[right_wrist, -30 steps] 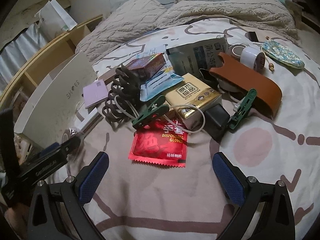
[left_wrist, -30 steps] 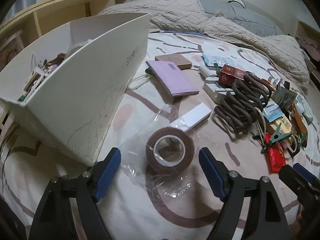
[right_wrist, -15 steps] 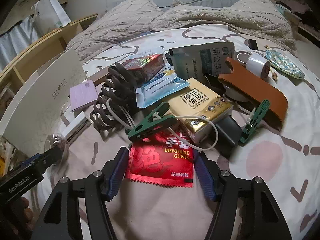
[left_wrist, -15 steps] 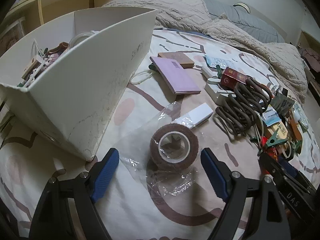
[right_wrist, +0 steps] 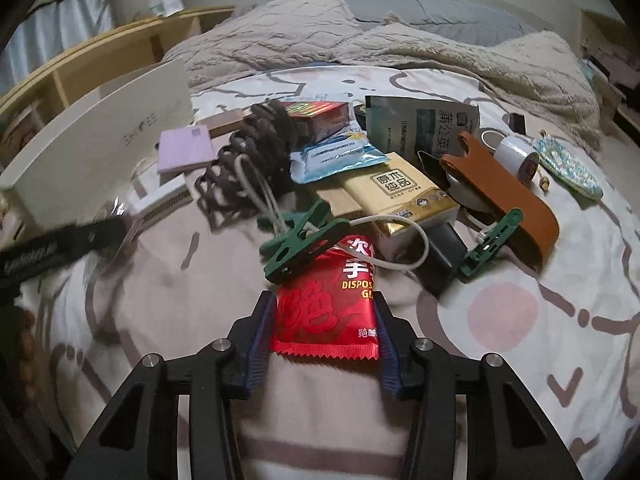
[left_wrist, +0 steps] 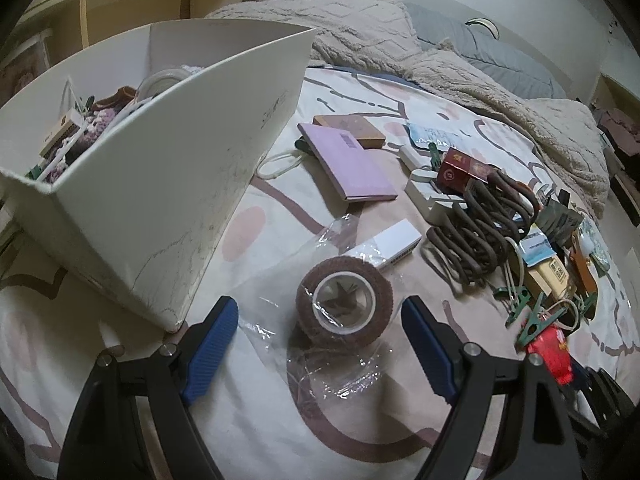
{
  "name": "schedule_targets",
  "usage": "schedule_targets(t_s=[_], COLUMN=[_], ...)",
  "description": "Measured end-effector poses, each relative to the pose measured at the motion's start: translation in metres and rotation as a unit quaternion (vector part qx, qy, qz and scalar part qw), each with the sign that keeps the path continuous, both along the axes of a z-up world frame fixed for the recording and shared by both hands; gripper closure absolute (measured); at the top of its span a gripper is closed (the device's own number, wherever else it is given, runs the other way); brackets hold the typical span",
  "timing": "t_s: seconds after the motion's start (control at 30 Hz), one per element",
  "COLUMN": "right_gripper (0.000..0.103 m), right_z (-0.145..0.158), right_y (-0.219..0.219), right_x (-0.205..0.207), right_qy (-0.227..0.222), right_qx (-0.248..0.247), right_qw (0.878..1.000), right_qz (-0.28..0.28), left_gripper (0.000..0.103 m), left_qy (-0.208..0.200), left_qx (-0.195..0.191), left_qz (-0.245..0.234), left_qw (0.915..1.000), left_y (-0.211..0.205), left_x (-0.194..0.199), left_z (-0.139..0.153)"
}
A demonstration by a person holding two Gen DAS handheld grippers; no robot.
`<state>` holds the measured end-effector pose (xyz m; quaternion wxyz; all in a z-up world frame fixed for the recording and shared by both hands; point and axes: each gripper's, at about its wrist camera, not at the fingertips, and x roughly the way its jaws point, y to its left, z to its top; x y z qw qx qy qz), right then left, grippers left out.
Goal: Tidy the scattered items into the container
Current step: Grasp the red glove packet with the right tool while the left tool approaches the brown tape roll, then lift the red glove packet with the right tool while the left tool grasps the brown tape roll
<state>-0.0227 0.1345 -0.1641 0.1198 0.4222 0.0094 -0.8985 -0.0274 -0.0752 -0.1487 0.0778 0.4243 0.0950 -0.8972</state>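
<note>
Right tongs (right_wrist: 325, 334) are closing in on the red glove packet (right_wrist: 325, 312), w/ the packet sitting between the blue pads (right_wrist: 261, 332); both pads are pressing its side edges, so they're clamped on it. The packet is lying on the bed, near edge of the clutter pile, its far end tucked under a green clip (right_wrist: 300, 240) and a white cable (right_wrist: 400, 240).

Left tongs (left_wrist: 320, 344) are hanging wide apart, straddling a brown tape roll (left_wrist: 345, 303) in clear plastic wrap (left_wrist: 340, 372); pads aren't touching it.

The white box (left_wrist: 168, 184), i.e. the container, is sitting at the left on the bed, already holding misc. items. To the right of the box, a purple notebook (left_wrist: 348, 162), a white slim box (left_wrist: 388, 244) and a brown coiled hair clip (left_wrist: 476, 232) are lying loose.
</note>
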Motion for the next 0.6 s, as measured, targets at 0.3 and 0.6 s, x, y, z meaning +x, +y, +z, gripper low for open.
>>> schedule_targets(t_s=[0.3, 0.6], right_gripper=[0.059, 0.058], right_z=[0.006, 0.011], right_y=[0.022, 0.052], right_x=[0.031, 0.047], right_qy=[-0.01, -0.007], right_qx=[0.013, 0.02], right_qw=[1.0, 1.0], right_qz=[0.026, 0.001], left_gripper=[0.026, 0.048], left_qy=[0.011, 0.018], left_qx=[-0.026, -0.019], left_qz=[-0.012, -0.041], left_qw=[0.9995, 0.9988], left_y=[0.011, 0.023], left_x=[-0.002, 0.0], left_z=[-0.001, 0.002])
